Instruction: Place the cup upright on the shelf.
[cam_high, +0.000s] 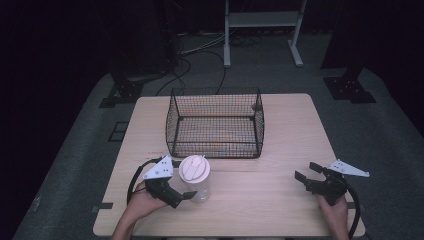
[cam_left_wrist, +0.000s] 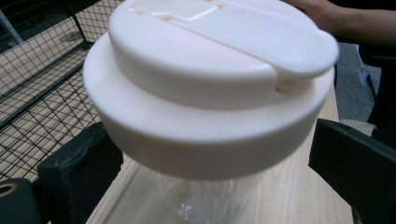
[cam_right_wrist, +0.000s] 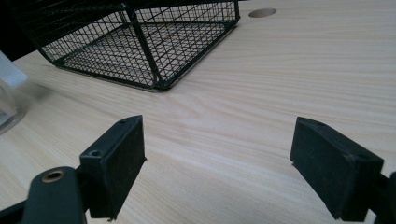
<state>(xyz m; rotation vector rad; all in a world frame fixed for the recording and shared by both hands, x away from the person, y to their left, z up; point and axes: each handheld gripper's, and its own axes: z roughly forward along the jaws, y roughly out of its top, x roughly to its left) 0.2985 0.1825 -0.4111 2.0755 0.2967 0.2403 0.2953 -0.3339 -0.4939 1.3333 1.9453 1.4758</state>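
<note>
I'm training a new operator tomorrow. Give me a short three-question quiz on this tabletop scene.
1. True or false: the wire basket has something lying in it.
2. Which gripper has the clear jar between its jaws? A) left gripper B) right gripper
3. Fill in: the jar's lid is coloured ____.

Key
1. False; only the table shows through the mesh.
2. A; the jar sits between its jaws, though whether they press on it cannot be told. The right one is open over bare wood.
3. White.
</note>
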